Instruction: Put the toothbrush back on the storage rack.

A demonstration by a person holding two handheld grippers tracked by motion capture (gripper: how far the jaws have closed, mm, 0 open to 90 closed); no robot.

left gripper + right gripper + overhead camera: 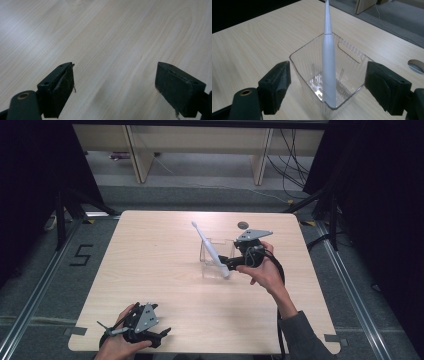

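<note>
Standing tilted in a clear ribbed plastic bin (329,75) mid-worktop (150,270): white slim electric toothbrush (329,65). Right gripper (327,87) fingers wide, apparently straddling bin; left gripper (115,87) fingers wide, empty, near front edge.

Toothbrush (329,62) head beyond right gripper view's top edge

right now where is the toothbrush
The toothbrush stands tilted in the clear container right of the table's centre, just before the open right tool.
</note>
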